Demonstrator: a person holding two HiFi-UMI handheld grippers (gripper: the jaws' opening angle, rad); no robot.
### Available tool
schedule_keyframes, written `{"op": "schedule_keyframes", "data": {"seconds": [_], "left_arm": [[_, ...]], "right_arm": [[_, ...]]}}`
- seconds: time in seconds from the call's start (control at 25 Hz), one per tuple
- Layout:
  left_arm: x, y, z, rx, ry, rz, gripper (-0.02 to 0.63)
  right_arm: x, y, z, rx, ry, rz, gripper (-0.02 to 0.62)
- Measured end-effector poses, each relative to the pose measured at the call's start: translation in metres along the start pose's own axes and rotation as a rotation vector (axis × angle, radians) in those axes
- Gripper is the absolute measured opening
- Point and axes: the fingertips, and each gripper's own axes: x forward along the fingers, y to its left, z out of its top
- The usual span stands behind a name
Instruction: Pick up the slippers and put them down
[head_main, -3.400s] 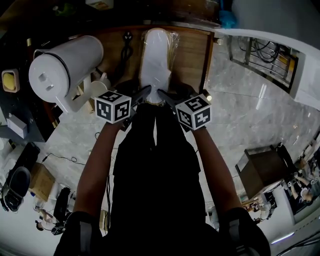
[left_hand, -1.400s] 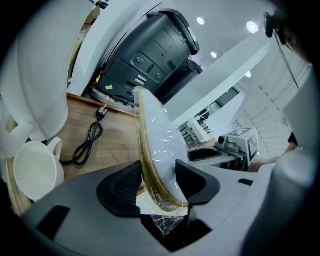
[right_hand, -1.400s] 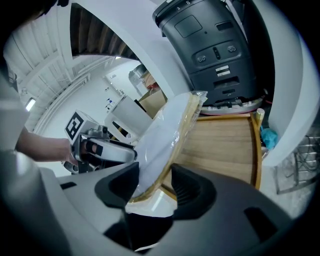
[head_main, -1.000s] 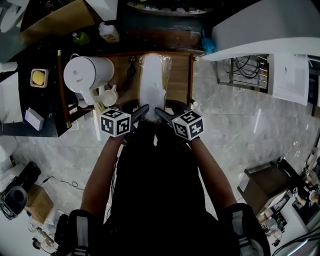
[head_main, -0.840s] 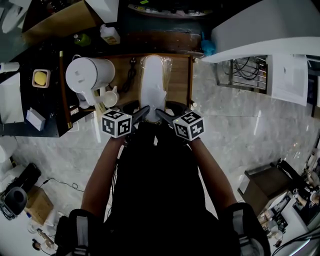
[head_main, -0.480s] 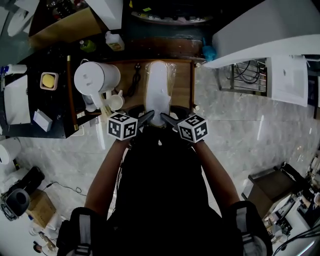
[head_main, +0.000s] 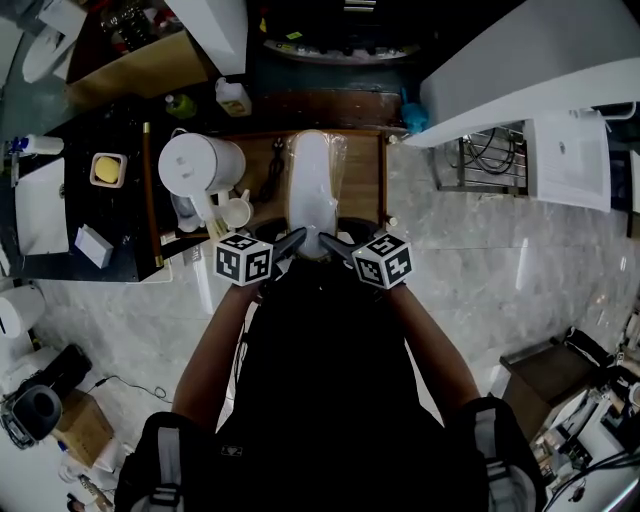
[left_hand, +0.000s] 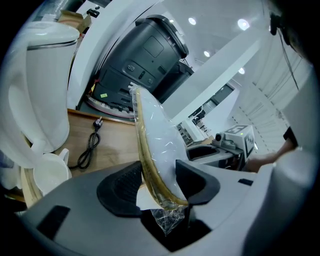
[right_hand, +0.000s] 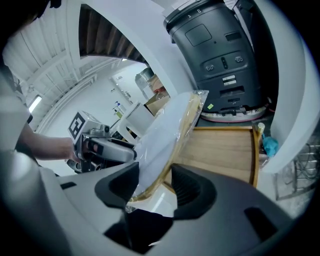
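gripping bagged slippers (head_main: 312, 185) in left gripper (head_main: 297, 238) and right gripper (head_main: 327, 241), white jug (head_main: 200, 165) alongside

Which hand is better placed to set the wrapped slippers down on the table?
Neither alone: left tool and right tool both clamp the slippers over the table; probably lower both together.
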Motion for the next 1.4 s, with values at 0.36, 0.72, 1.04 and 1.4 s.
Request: {"op": "schedule_keyframes", "data": {"seconds": [0.36,0.72,1.04,1.4], "left_arm": [[-0.010,-0.008,0.003,0.000,-0.018,-0.015,0.216],[-0.013,-0.018,0.008,0.026,-0.029,-0.035,0.216],[-0.020,-0.017,0.011,0.043,-0.038,-0.041,0.216],[-0.027,-0.022,0.013,0.081,-0.046,-0.045,0.216]], "right_arm": [[-0.008,0.011,0.005,-0.009,-0.020,-0.013,0.209],[-0.018,0.015,0.010,-0.016,-0.048,-0.032,0.209],[-0.017,0.021,0.014,-0.019,-0.073,-0.040,0.209],[-0.022,0.029,0.017,-0.036,-0.117,-0.050,0.209]]}}
